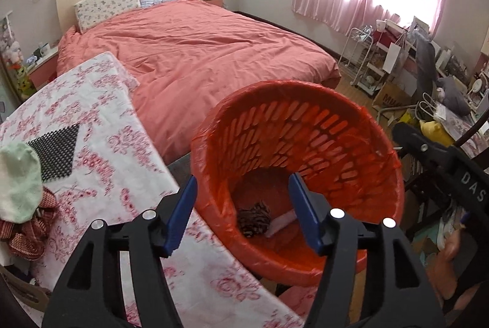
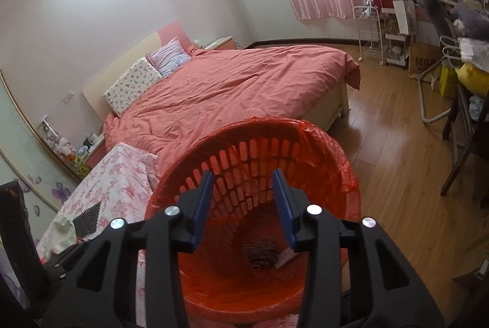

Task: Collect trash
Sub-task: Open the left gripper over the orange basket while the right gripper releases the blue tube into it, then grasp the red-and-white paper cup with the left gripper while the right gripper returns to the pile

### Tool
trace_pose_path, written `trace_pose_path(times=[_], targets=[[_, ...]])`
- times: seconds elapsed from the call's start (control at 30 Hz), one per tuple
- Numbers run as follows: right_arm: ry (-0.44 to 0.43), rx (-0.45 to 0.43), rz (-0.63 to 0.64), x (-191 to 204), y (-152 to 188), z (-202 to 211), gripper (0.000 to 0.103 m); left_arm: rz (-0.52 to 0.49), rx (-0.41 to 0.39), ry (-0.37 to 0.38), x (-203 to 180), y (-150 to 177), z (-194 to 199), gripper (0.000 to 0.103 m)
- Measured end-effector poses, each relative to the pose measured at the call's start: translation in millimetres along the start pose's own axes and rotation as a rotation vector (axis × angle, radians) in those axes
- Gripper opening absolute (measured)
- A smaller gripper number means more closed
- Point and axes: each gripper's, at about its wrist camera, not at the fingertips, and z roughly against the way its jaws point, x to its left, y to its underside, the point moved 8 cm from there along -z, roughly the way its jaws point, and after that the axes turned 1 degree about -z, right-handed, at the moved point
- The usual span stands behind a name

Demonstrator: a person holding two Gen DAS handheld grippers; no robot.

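Trash: I see a dark striped wad [image 1: 253, 219] and a pale scrap [image 1: 282, 224] lying on the bottom of the orange basket [image 1: 305, 141], which stands just beside the floral-covered surface [image 1: 101, 126].
Risk: I judge the basket could tip if I bump its near rim, since both grippers hang right over the mouth; its loose red liner [image 2: 333, 163] could also snag on a finger.
Left gripper [image 1: 243, 211]: jaws apart, nothing between them, trash below and ahead.
Right gripper [image 2: 243, 205]: jaws apart, empty, above the opening.
Left on surface: green cloth [image 1: 18, 181], red woven cloth [image 1: 29, 233], black mesh mat [image 1: 55, 152].
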Motion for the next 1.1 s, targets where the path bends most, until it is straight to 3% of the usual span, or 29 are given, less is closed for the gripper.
trace_pose_path(times=[0.37, 0.57, 0.8, 0.93, 1.1], targets=[[0.022, -0.036, 0.113, 31.8, 5.4, 22.7, 0.053, 0.019, -0.020, -0.138, 54.7, 28.1, 35.1, 0.064], [0.005, -0.031, 0.173, 59.6, 18.6, 32.3, 0.057, 0.087, -0.052, -0.217, 101.7, 43.6, 70.9, 0.064], [-0.042, 0.016, 0.275, 109.8, 52.9, 33.5, 0.059, 0.181, -0.126, -0.329, 166.3, 52.3, 126.0, 0.064], [-0.082, 0.051, 0.327, 140.9, 75.2, 32.9, 0.060, 0.235, -0.168, -0.439, 212.7, 53.8, 151.1, 0.071], [-0.124, 0.088, 0.380, 176.2, 101.0, 31.3, 0.060, 0.336, -0.118, -0.555, 275.7, 65.3, 148.3, 0.071]])
